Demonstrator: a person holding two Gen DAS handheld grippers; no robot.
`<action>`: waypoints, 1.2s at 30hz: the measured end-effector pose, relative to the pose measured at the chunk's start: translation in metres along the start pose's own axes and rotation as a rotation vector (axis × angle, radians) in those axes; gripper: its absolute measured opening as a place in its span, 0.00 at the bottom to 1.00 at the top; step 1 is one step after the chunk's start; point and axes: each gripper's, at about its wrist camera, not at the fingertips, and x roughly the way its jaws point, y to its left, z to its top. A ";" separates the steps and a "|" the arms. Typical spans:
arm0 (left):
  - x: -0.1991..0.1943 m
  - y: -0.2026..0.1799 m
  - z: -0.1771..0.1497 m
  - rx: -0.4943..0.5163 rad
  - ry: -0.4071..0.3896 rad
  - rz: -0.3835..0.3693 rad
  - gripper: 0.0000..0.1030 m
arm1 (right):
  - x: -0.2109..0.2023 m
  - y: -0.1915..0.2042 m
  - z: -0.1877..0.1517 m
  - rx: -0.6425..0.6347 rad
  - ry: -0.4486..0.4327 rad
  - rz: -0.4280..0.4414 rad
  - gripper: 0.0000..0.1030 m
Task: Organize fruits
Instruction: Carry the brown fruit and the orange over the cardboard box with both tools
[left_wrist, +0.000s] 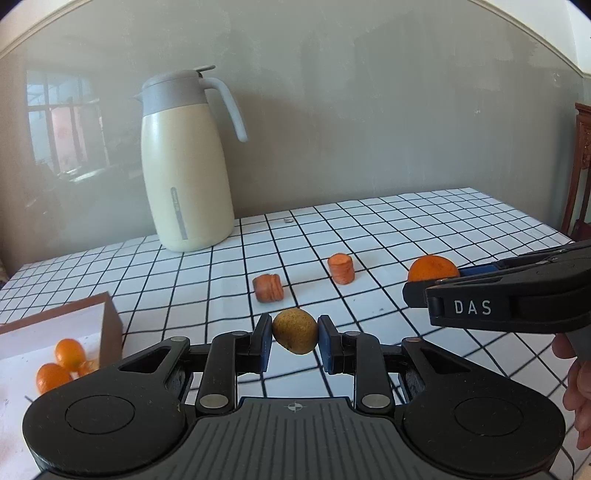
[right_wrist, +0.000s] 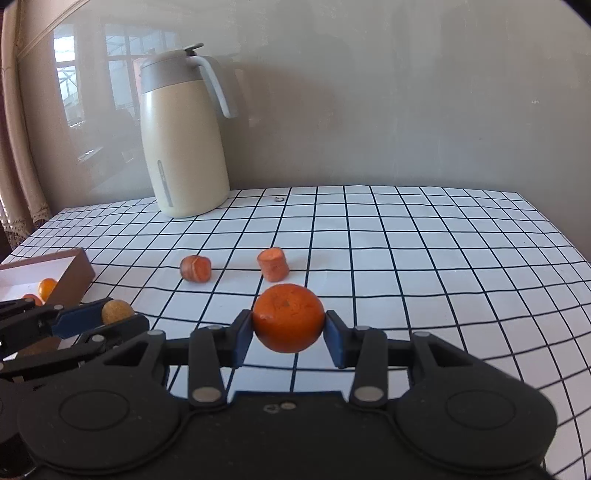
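My left gripper (left_wrist: 294, 332) is shut on a speckled yellow-brown fruit (left_wrist: 295, 331) held above the checked tablecloth; it also shows in the right wrist view (right_wrist: 116, 312). My right gripper (right_wrist: 289, 329) is shut on an orange mandarin (right_wrist: 288, 317), which shows at the right in the left wrist view (left_wrist: 433, 268). A brown box with a white inside (left_wrist: 110, 321) stands at the left and holds small orange fruits (left_wrist: 68, 353); it also shows in the right wrist view (right_wrist: 79, 267).
Two carrot chunks lie mid-table, one on its side (left_wrist: 268, 287) and one upright (left_wrist: 341, 268). A cream thermos jug (left_wrist: 186, 162) stands at the back left near the wall. A small ring (left_wrist: 288, 220) lies behind. The table's right edge (right_wrist: 569, 236) drops off.
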 end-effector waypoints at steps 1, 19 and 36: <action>-0.005 0.002 -0.003 -0.004 -0.001 0.002 0.26 | -0.003 0.002 -0.001 -0.003 -0.001 0.002 0.32; -0.086 0.050 -0.026 -0.063 -0.114 0.106 0.26 | -0.043 0.062 -0.009 -0.130 -0.071 0.097 0.32; -0.109 0.095 -0.038 -0.112 -0.163 0.229 0.26 | -0.051 0.113 -0.005 -0.197 -0.137 0.216 0.32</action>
